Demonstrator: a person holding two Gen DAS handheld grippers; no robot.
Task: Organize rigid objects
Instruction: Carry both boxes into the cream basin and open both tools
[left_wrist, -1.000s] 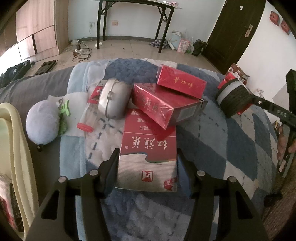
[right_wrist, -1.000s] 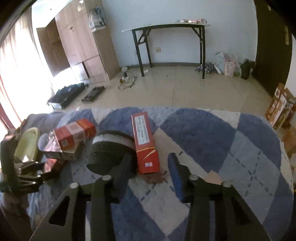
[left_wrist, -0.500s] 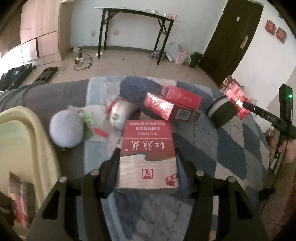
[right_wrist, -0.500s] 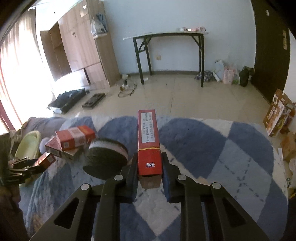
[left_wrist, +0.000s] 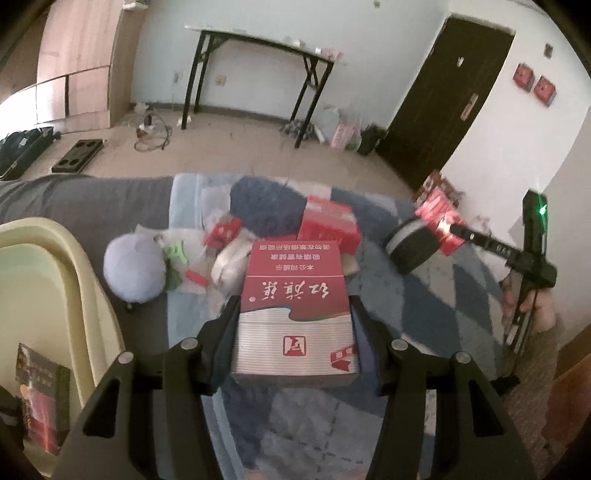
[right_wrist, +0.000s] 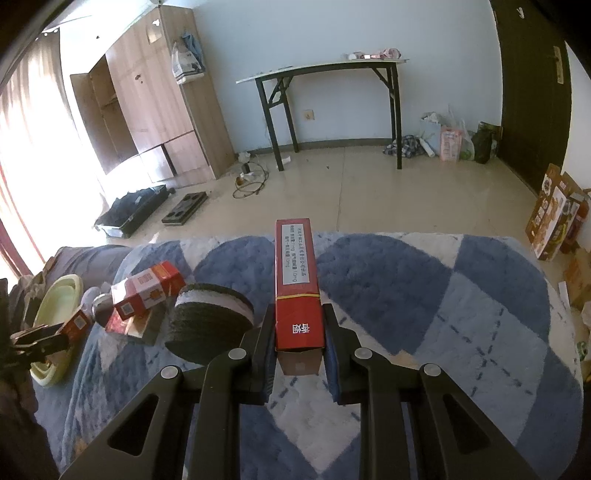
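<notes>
A bare room with a tiled floor, a black-legged folding table (right_wrist: 325, 70) against the far wall and a wooden wardrobe (right_wrist: 147, 110) frames a bed covered by a blue-and-white patterned blanket (right_wrist: 461, 295), where the things lie. The left gripper (left_wrist: 293, 321) is clamped on a flat red-and-silver carton (left_wrist: 293, 306), its two fingers pressed to the carton's long sides; the carton is red on its far half with large white Chinese characters, silver-striped on the near half with a small red square emblem, and it hangs above the blanket. Against the picture a second ago the carton has been lifted clear of the pile and the other things look smaller and farther below. Behind it remain two more red boxes (left_wrist: 328, 221) stacked together, a silver rounded thing (left_wrist: 231, 258), a pale lilac fluffy ball (left_wrist: 135, 269) and a dark round roll (left_wrist: 413, 247); a pale yellow-green basin (left_wrist: 48, 295) stands at the left edge. The right gripper (right_wrist: 299, 343) has just closed onto a long narrow red box (right_wrist: 297, 284), which a second ago lay free between spread fingers; it now grips the near end, the box pointing away over the blanket. The box carries a white label of small Chinese print, too fine to read, a yellow band and white characters near the end.
</notes>
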